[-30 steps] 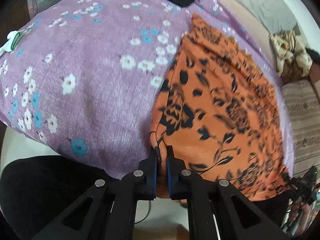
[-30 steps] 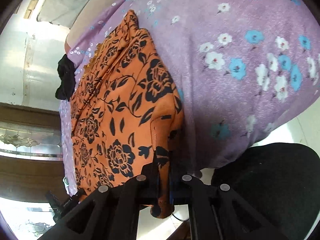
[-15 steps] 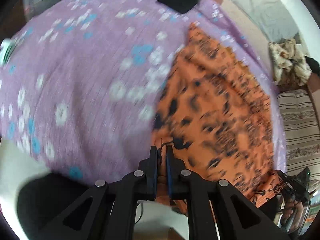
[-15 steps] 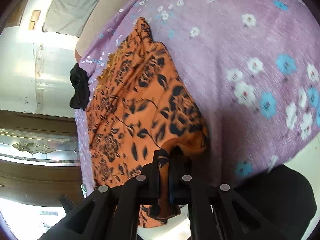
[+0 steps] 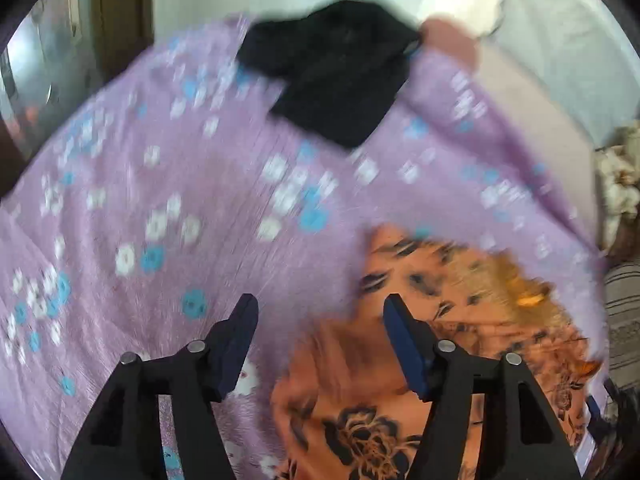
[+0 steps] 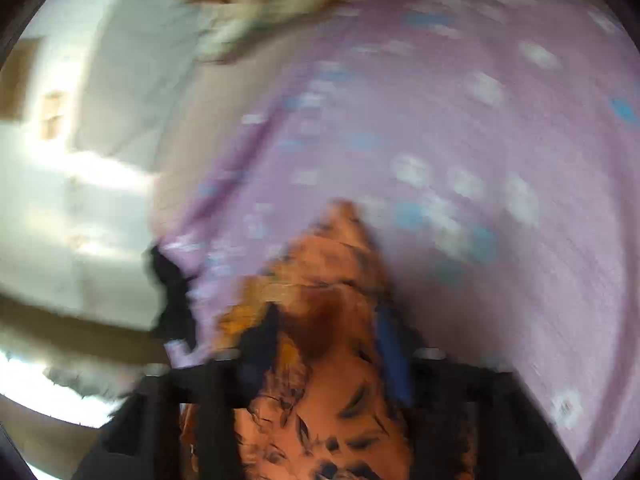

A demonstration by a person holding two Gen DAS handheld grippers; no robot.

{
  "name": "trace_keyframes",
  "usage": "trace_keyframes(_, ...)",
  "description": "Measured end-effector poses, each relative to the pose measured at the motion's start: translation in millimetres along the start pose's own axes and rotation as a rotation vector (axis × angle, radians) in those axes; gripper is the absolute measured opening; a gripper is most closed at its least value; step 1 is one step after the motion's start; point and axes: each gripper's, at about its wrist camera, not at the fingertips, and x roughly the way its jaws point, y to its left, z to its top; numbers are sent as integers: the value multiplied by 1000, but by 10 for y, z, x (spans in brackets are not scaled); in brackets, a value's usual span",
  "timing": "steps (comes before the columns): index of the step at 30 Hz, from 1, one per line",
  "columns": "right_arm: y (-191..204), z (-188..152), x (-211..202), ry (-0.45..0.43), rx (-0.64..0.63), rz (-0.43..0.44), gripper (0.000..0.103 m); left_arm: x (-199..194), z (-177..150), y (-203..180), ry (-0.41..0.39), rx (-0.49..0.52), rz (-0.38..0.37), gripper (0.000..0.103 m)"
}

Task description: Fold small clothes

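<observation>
Both grippers have swung forward across the bed since a second ago, and the pinch they each had on the orange cloth's near edge is gone. Back then both sets of jaws were clenched on that hem; now they're spreading apart.

Left gripper (image 5: 318, 312): jaws opening, released, with nothing pressed between the pads. In the left wrist view the orange floral garment (image 5: 440, 360) sits at about 5 o'clock, running under the right-hand finger, and its far edge looks bunched and doubled over on itself. Lavender flowered bedsheet (image 5: 160, 200) fills everything from 7 to 1 o'clock.

Right gripper (image 6: 326, 322): jaws opening too. The orange cloth (image 6: 320, 400) lies between the fingers here, heaped up in a peak toward 12 o'clock, but the frame is badly smeared and I can't make out the pads pressing on it, so it reads as let go.

Counts, as far as the blur allows:
- one orange garment with black flowers
- one black garment (image 5: 340, 76) lying at 12 o'clock in the left view, and at 9 o'clock at the sheet's edge in the right view (image 6: 172, 292)
- one cream patterned bundle of cloth (image 5: 620, 184) at 3 o'clock off the sheet
- one striped cushion or mat (image 5: 624, 320) at 4 o'clock
- two grippers

No brands, tags or readable writing anywhere.
</observation>
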Motion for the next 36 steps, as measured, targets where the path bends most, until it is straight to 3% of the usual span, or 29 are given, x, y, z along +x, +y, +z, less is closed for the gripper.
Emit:
trace_keyframes(3,29,-343,-281,-13,-128,-38,57,-218,-52,304,-89,-70,-31,67)
trace_keyframes(6,106,-491,-491,-21,-275,-110,57,-495,-162,590,-161,-150,-91,79)
trace_keyframes(8,223,-459,-480,-4,-375,-141,57,-552,-248,658,-141,-128,-123,80)
trace_keyframes(12,589,-304,-141,43,-569,-150,57,-301,-330,543,-59,-8,-146,80)
trace_keyframes(15,844,-215,173,52,-718,-233,56,-125,-345,429,-3,34,-159,80)
trace_keyframes(22,874,-33,754,118,-811,-353,54,225,-269,253,43,79,-198,79)
trace_keyframes(23,858,-29,806,132,-815,-355,51,241,-258,230,41,87,-194,79)
trace_keyframes(24,837,-27,858,140,-820,-366,39,265,-235,193,45,97,-187,78)
trace_keyframes(26,816,-24,904,138,-827,-374,31,292,-200,143,39,115,-183,70)
trace_keyframes(29,832,-41,943,145,-843,-396,23,356,-139,107,55,127,-168,48)
trace_keyframes(31,860,-35,936,148,-853,-411,16,388,-105,75,68,146,-157,15)
trace_keyframes(33,894,-7,908,154,-845,-413,8,402,-83,38,74,172,-144,10)
trace_keyframes(36,994,-37,824,130,-867,-411,7,309,-46,-51,37,226,-140,9)
